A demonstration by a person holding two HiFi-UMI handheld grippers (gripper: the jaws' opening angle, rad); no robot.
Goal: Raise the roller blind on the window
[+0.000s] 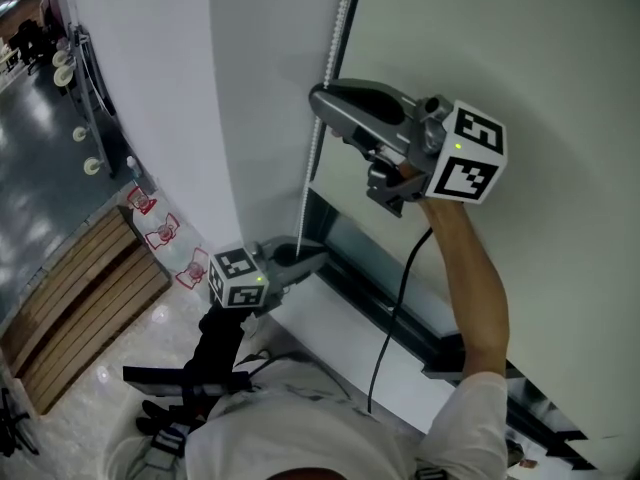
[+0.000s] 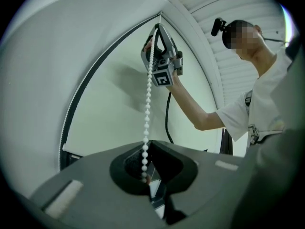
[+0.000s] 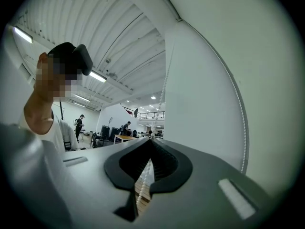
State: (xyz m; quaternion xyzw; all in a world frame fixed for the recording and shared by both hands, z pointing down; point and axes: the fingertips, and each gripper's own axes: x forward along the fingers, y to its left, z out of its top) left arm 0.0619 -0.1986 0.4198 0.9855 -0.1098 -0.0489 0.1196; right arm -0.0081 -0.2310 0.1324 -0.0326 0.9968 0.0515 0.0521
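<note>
A white bead chain (image 1: 318,133) hangs beside the pale roller blind (image 1: 520,68), which covers the window almost down to the dark frame. My right gripper (image 1: 320,98) is held high and is shut on the bead chain (image 3: 142,187), whose beads run between its closed jaws. Lower down, near the sill, my left gripper (image 1: 315,258) is shut on the same strand. In the left gripper view the bead chain (image 2: 148,89) runs from the right gripper (image 2: 155,32) down into the left gripper (image 2: 146,178). A second strand (image 2: 71,109) follows the blind's edge.
The dark window frame and white sill (image 1: 380,288) lie under the blind. A black cable (image 1: 395,318) hangs from the right gripper along the person's arm. Wooden slats (image 1: 80,298) and a glossy floor lie far below at left. People stand by distant tables (image 3: 126,128).
</note>
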